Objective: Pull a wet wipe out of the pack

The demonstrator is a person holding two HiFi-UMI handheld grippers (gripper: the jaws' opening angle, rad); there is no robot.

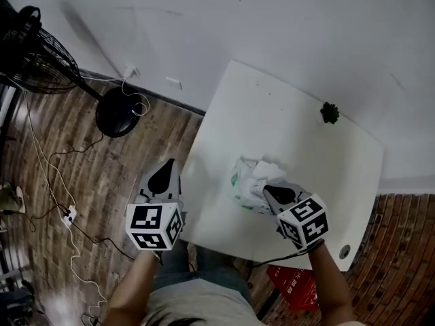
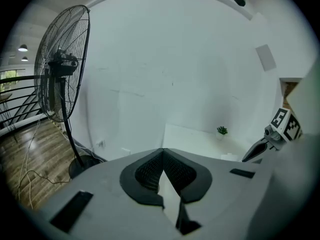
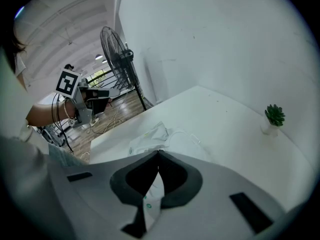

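White wall (image 1: 306,32) across the top of the head view, bare and pale. Below it, brown plank floor (image 1: 81,175), running out of frame left and bottom right. White table (image 1: 285,114) set against the wall, near edge partly hidden behind the right gripper and forearm.

Black standing fan (image 1: 41,60) at far left, cage cut by the frame edge, round base on the floor near the table's left corner. Loose cables (image 1: 47,168) trailing over the planks to a white power strip (image 1: 68,214), ends lost at the frame's edge.

Left gripper (image 1: 167,165) held off the table's left edge, above the floor, pointing toward the wall. Jaw tips pressed together in its own view, nothing caught between them.

Right gripper (image 1: 269,191) over the table's near part, nose down on the crumpled white pack (image 1: 250,182) lying there. Jaws clamped on the pack: a white fold with small green print in the slit between them. Wipe or wrapper at that spot, impossible to tell.

Red item (image 1: 292,284) under the table's near edge, mostly hidden, not identifiable. Small green plant (image 1: 330,112) near the table's far right side, well apart from the pack.
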